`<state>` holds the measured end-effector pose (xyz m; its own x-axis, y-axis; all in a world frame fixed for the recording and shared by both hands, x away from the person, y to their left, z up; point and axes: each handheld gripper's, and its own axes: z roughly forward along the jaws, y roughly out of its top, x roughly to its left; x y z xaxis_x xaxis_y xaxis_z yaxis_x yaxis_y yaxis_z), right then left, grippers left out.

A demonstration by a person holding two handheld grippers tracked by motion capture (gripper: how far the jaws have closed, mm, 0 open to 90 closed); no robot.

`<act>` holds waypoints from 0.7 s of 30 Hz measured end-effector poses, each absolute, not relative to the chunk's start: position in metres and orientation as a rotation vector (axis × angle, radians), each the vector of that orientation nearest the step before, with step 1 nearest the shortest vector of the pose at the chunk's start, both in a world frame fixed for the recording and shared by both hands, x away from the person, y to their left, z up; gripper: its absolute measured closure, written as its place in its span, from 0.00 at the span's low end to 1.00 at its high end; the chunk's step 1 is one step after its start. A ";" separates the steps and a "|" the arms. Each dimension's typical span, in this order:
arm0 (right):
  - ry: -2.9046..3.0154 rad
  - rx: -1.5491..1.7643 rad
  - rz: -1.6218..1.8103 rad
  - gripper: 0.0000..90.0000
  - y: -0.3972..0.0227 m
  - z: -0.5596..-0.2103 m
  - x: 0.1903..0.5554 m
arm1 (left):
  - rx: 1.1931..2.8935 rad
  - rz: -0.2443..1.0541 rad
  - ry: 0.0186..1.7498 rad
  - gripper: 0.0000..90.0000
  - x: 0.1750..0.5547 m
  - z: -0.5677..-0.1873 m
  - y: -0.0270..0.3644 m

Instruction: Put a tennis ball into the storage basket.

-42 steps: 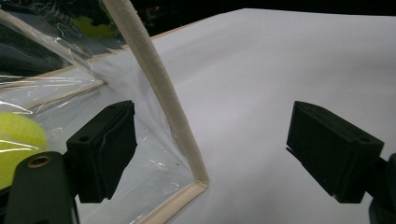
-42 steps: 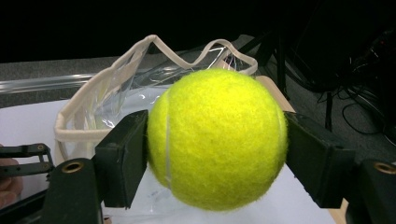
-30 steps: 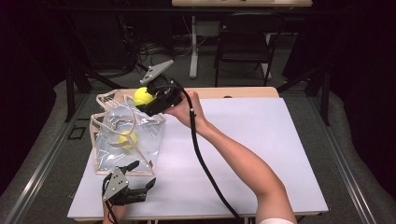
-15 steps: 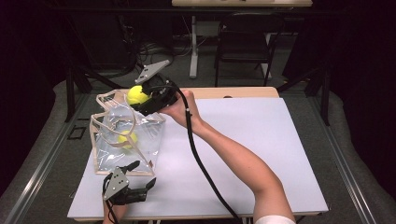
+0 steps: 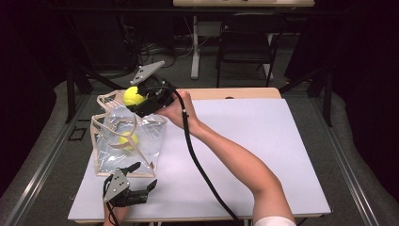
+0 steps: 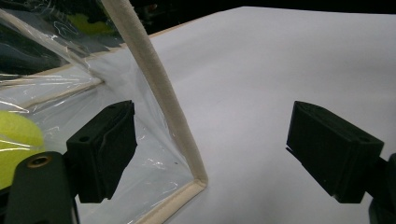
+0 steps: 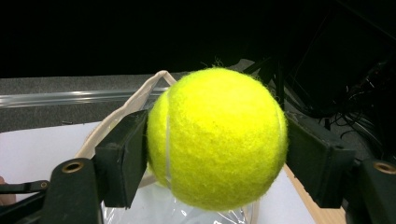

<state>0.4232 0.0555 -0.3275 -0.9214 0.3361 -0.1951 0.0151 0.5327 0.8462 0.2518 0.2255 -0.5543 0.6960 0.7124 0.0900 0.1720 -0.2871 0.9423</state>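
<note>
A yellow tennis ball [image 5: 131,94] [image 7: 217,130] is clamped between the jaws of my right gripper [image 5: 137,100] [image 7: 215,156], held in the air over the far end of a clear plastic bag [image 5: 141,136] with beige trim. A second tennis ball [image 5: 128,140] [image 6: 16,140] lies inside the bag. My left gripper [image 5: 143,177] [image 6: 217,154] rests low at the bag's near corner, open. The corner's beige trim [image 6: 180,135] stands between its jaws, and neither pad presses on it.
The bag sits at the left of a white table [image 5: 263,141]. The right forearm [image 5: 226,155] and its black cable [image 5: 197,160] cross the table's middle. A chair [image 5: 244,52] and a desk leg [image 5: 194,47] stand beyond the far edge.
The right gripper has carried the ball slightly to the left, further over the bag's far end. The left gripper has stayed in place.
</note>
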 end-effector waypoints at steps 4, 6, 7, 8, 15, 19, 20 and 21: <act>2.436 0.284 1.343 0.29 0.058 -0.327 0.422 | 1.817 0.622 0.700 0.18 0.251 -0.554 0.226; 2.438 0.276 1.347 0.29 0.060 -0.326 0.422 | 1.815 0.625 0.699 0.18 0.252 -0.554 0.226; 2.433 0.273 1.349 0.29 0.061 -0.326 0.421 | 1.814 0.622 0.701 0.18 0.252 -0.554 0.226; 2.432 0.270 1.351 0.29 0.062 -0.325 0.421 | 1.820 0.624 0.696 0.18 0.252 -0.554 0.226; 2.422 0.265 1.355 0.29 0.067 -0.325 0.419 | 1.821 0.622 0.689 0.18 0.251 -0.553 0.225; 2.422 0.262 1.357 0.29 0.069 -0.325 0.419 | 1.816 0.616 0.699 0.18 0.251 -0.554 0.225; 2.421 0.262 1.359 0.29 0.070 -0.325 0.419 | 1.820 0.618 0.695 0.18 0.251 -0.554 0.224; 2.420 0.261 1.362 0.29 0.070 -0.325 0.419 | 1.822 0.618 0.691 0.18 0.252 -0.554 0.224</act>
